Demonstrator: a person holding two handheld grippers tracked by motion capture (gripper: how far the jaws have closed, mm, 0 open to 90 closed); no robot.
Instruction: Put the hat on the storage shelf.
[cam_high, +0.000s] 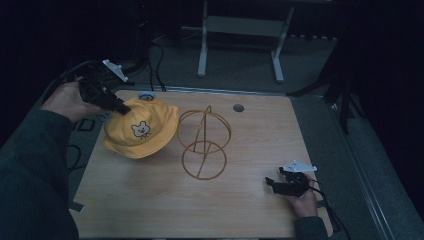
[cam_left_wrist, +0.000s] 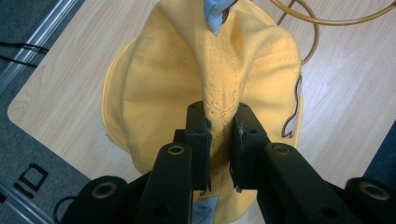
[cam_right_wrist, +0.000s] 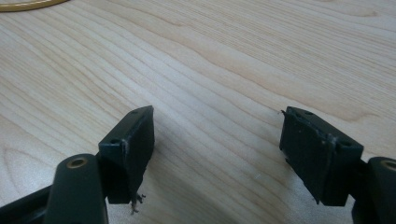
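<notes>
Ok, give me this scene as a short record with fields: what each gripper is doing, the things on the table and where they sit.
left gripper: shut on a pinched fold of the yellow fabric bucket hat with a bear face
right gripper: open, holds nothing, low over the light wooden table at its near right corner
hat: at the table's left far side, partly raised by the pinch
gold wire hat stand with round hoops: upright at mid-table, just right of the hat, bare
hat and stand contact: cannot tell
</notes>
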